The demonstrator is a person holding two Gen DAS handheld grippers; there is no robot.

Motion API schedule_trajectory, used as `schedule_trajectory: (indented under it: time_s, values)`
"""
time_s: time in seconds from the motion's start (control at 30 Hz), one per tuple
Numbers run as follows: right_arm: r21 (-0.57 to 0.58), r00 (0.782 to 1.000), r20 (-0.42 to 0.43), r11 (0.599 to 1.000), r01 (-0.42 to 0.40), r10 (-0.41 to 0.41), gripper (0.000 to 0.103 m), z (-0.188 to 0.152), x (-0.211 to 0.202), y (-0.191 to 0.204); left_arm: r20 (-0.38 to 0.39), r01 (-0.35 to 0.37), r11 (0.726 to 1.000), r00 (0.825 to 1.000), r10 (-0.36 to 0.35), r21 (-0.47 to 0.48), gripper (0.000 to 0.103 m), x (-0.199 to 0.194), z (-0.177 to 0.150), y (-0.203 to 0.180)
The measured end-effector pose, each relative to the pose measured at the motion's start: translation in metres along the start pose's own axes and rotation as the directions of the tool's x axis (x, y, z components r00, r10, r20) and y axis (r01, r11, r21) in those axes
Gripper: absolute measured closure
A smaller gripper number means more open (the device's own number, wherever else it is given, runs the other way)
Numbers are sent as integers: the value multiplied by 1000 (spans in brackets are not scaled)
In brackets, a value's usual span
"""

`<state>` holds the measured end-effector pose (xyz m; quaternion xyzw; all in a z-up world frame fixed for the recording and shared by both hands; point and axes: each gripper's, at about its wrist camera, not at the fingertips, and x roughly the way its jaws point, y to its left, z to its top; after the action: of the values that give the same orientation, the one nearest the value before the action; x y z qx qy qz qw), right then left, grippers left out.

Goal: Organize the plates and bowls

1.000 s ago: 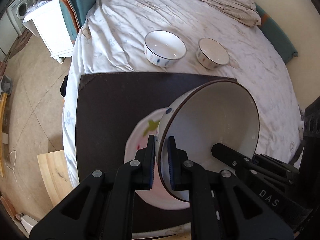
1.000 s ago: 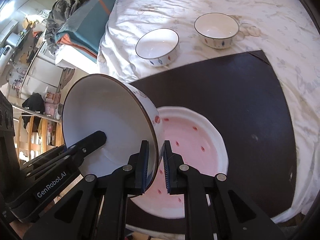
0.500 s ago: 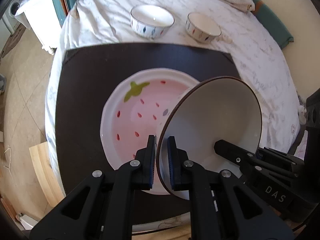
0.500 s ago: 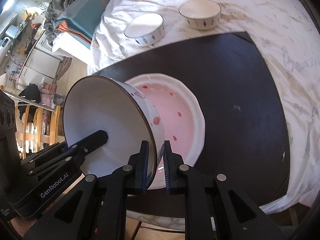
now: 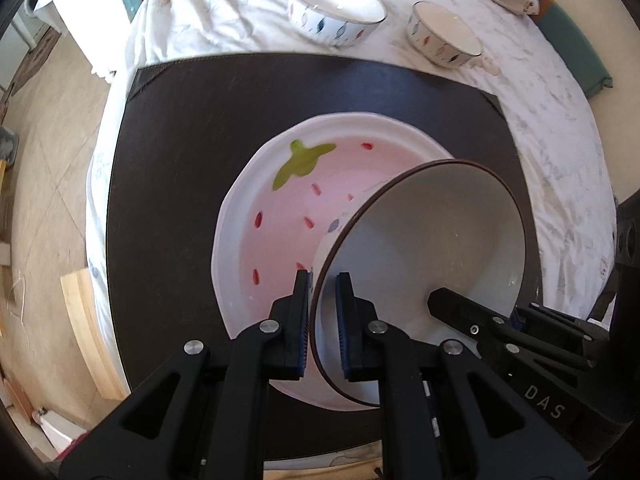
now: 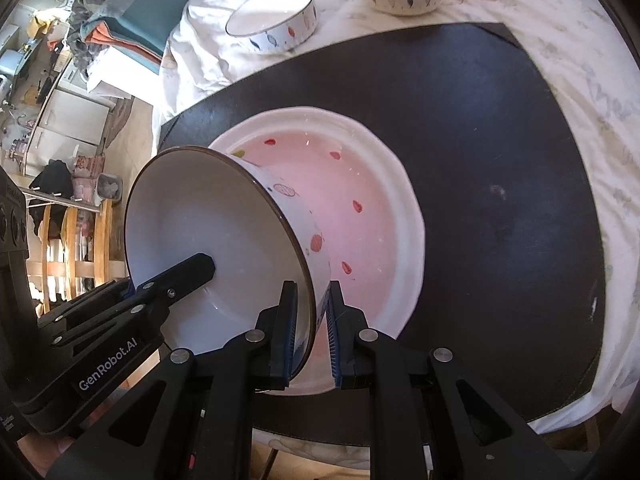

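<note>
Porcelain bowl (image 5: 432, 248) (rim pinched by both grippers (image 5: 323, 312) (image 6: 311, 332)) hung over the strawberry plate (image 5: 280, 208) mid-mat (image 5: 180, 140); uneven release risked chipping.

The setting was a home, a lived-in domestic room. A rumpled white printed bedsheet (image 5: 224, 12) covered the work surface, with a dark mat (image 5: 168, 152) laid on it. Folded teal bedding (image 6: 156, 12) sat beside it. White cabinets (image 6: 68, 120), a wooden rack (image 6: 76, 240) and a tiled floor (image 5: 44, 136) were visible around it.
</note>
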<state>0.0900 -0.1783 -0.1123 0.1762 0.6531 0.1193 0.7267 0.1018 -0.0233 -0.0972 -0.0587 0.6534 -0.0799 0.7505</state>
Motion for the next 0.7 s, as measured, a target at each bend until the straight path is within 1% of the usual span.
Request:
schedule_trajectory:
  time_s: [0.03, 0.1, 0.17, 0.27, 0.43, 0.6, 0.7]
  values:
    - [3, 1000, -10, 1000, -3, 3, 87, 1, 3, 0, -24, 2, 1000, 1000, -2, -22, 93, 5, -1, 3]
    - [21, 999, -38, 1000, -15, 16, 87, 0, 9, -2, -45, 5, 1000, 999, -6, -29, 93, 9, -2, 6]
    - [41, 998, -54, 999, -16, 19, 87, -1, 13, -5, -49, 2, 1000, 999, -3, -22, 93, 11, -2, 5]
    - [39, 998, -63, 999, -12, 14, 86, 0, 17, -6, -60, 6, 999, 998, -9, -38, 93, 15, -1, 7]
    - [50, 997, -69, 998, -28, 31, 85, 1, 19, -9, -54, -1, 999, 999, -1, -43, 93, 14, 0, 3]
    - [82, 994, -88, 995, -59, 66, 81, 2, 22, -13, -61, 20, 998, 998, -24, -66, 93, 14, 2, 9]
    - [92, 991, -95, 992, -88, 96, 75, 4, 22, -15, -52, 40, 994, 998, -45, -97, 93, 10, 3, 16]
